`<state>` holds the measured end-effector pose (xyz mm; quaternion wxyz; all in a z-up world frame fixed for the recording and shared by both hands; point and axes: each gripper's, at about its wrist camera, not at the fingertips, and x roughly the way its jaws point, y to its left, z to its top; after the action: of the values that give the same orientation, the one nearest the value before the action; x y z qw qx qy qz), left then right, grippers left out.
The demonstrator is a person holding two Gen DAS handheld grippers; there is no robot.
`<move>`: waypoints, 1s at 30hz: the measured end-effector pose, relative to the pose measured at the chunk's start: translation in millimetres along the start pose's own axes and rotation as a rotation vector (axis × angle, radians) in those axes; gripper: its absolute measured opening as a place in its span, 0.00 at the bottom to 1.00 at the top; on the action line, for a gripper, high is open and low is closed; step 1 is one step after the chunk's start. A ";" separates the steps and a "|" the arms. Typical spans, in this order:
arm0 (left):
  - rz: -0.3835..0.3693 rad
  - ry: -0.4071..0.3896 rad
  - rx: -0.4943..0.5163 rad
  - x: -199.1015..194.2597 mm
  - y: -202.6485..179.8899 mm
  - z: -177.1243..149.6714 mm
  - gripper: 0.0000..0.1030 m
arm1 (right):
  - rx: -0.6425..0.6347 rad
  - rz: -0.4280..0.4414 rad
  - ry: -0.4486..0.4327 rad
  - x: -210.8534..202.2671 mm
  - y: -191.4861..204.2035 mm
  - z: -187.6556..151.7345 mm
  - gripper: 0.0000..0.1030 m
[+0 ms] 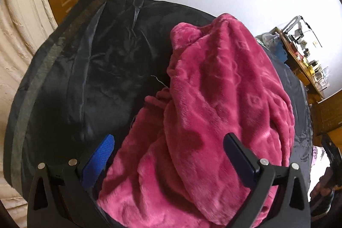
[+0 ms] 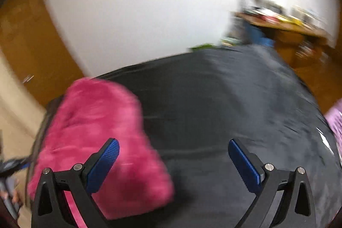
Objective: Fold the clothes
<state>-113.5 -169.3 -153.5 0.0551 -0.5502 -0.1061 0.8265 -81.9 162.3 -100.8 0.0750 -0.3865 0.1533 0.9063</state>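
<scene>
Lying bunched: pink fleece (image 1: 213,110) on black cover (image 1: 102,61); left claw (image 1: 168,146), right claw (image 2: 173,150) both apart, empty.

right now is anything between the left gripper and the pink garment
Nothing visible. The left gripper is open, and the pink garment lies on the black cover right between and ahead of its fingers, with no other object between them.

Left hand-held gripper (image 1: 168,155) agape, right hand-held gripper (image 2: 173,160) agape
</scene>
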 end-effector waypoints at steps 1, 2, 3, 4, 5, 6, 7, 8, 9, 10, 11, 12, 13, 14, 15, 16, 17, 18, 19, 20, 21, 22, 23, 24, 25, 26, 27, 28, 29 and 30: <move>-0.005 0.003 -0.008 2.0 6.0 2.8 0.99 | -0.057 0.053 0.010 1.2 22.9 0.5 1.00; -0.007 0.005 -0.014 3.7 11.1 5.7 0.99 | -0.114 0.105 0.019 2.3 45.9 1.1 1.00; -0.009 0.006 -0.021 5.3 16.0 8.4 0.99 | -0.175 0.162 0.037 5.2 70.0 -1.0 1.00; -0.011 0.008 -0.027 7.0 20.9 11.2 0.99 | -0.245 0.221 0.060 6.6 95.0 -5.2 1.00; -0.014 0.013 -0.034 7.6 24.5 14.4 0.99 | -0.301 0.269 0.081 6.6 115.0 -9.7 1.00; -0.017 0.017 -0.041 8.9 27.8 16.9 0.99 | -0.349 0.311 0.100 6.5 132.7 -14.2 1.00; -0.021 0.021 -0.048 10.0 30.3 18.5 0.99 | -0.396 0.347 0.118 6.9 151.0 -20.0 1.00; -0.025 0.024 -0.054 11.0 32.8 20.0 0.99 | -0.438 0.369 0.132 8.2 166.4 -26.0 1.00; -0.030 0.028 -0.057 12.8 35.3 21.6 0.99 | -0.477 0.385 0.145 9.7 180.4 -31.9 1.00; -0.035 0.031 -0.059 14.8 37.8 23.2 0.99 | -0.528 0.388 0.156 12.3 194.9 -39.0 1.00; -0.038 0.035 -0.059 16.1 38.8 25.0 0.99 | -0.577 0.377 0.164 15.4 205.9 -45.5 1.00; -0.040 0.036 -0.054 16.6 38.6 25.7 0.99 | -0.623 0.361 0.171 16.3 212.7 -52.5 1.00; -0.042 0.036 -0.049 17.0 38.1 26.1 0.99 | -0.670 0.344 0.182 18.8 219.5 -60.1 1.00; -0.042 0.036 -0.042 17.1 37.2 26.5 0.99 | -0.706 0.332 0.192 22.4 224.1 -66.2 1.00; -0.042 0.034 -0.035 17.1 36.3 26.9 0.99 | -0.731 0.323 0.201 24.8 226.7 -71.2 1.00; -0.042 0.032 -0.029 17.3 35.6 27.1 0.99 | -0.753 0.315 0.210 24.5 228.1 -75.4 1.00; -0.042 0.029 -0.022 17.5 34.9 27.2 0.99 | -0.776 0.299 0.214 26.8 230.3 -79.1 1.00; -0.044 0.029 -0.018 18.2 34.3 27.8 0.99 | -0.799 0.280 0.216 30.7 233.1 -82.6 1.00; -0.047 0.031 -0.015 19.7 33.8 28.6 0.99 | -0.821 0.262 0.217 34.7 236.0 -86.2 1.00; -0.049 0.033 -0.013 20.8 33.4 29.1 0.99 | -0.836 0.243 0.218 38.1 237.7 -86.6 1.00; -0.051 0.036 -0.011 21.8 32.9 29.5 0.99 | -0.843 0.214 0.214 41.4 238.3 -86.1 1.00; -0.054 0.038 -0.008 22.9 32.0 30.1 0.99 | -0.847 0.182 0.208 44.9 238.6 -85.9 1.00; -0.056 0.040 -0.004 24.0 31.1 30.9 0.99 | -0.847 0.150 0.201 48.1 238.9 -84.9 1.00; -0.059 0.040 0.002 24.5 29.5 31.5 0.99 | -0.839 0.120 0.194 50.7 237.8 -83.2 1.00; -0.062 0.041 0.008 24.9 27.8 32.1 0.99 | -0.827 0.091 0.186 53.2 236.2 -81.2 1.00; -0.064 0.042 0.013 25.7 26.5 32.7 0.99 | -0.813 0.071 0.179 54.9 233.9 -78.5 1.00; -0.067 0.043 0.018 26.5 25.1 33.3 0.99 | -0.794 0.052 0.173 56.0 230.4 -75.5 1.00; -0.069 0.047 0.023 28.0 23.7 33.9 0.99 | -0.776 0.028 0.167 56.9 225.7 -72.7 1.00; -0.073 0.050 0.027 29.3 22.8 34.5 0.99 | -0.757 0.003 0.160 57.9 220.6 -70.0 1.00; -0.076 0.054 0.031 30.7 21.9 35.1 0.99 | -0.745 -0.022 0.152 58.7 217.4 -68.5 1.00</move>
<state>-157.2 -188.3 -173.2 0.0977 -0.5670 -0.1123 0.8102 -131.2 -64.4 -140.2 -0.0728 -0.4549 -0.1859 0.8679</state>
